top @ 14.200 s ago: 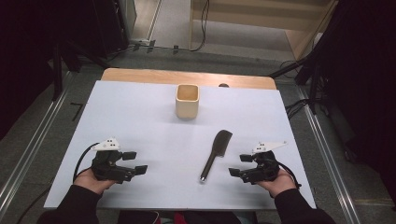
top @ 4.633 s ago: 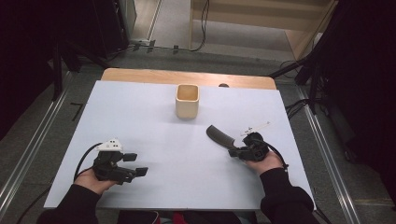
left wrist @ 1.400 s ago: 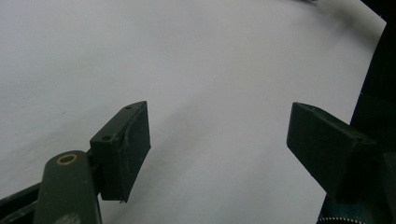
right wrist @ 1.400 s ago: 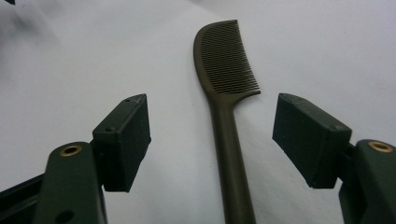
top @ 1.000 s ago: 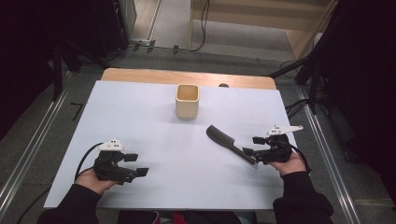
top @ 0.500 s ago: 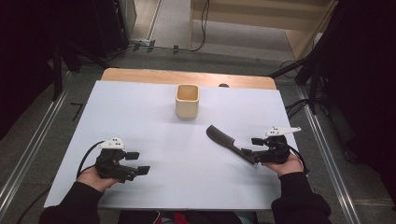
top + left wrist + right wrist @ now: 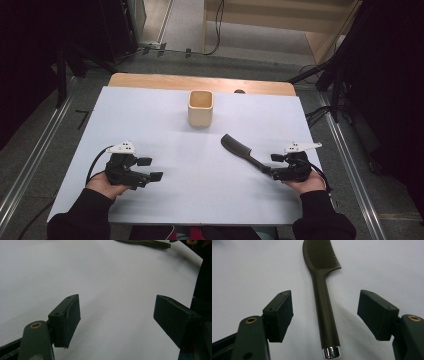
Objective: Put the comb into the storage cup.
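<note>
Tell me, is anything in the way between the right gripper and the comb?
No, nothing visible. In the right gripper view the comb lies flat on the white table, its handle running between the open jaws of the right gripper, with bare table on both sides. The pads are not touching it.

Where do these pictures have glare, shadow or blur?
High view: dark surroundings, evenly lit white table, soft shadow beside the cup. Right gripper view: glare on the comb handle's metal cap, near jaws slightly soft. Left gripper view: table dims toward the right edge, jaws blurred.
</note>
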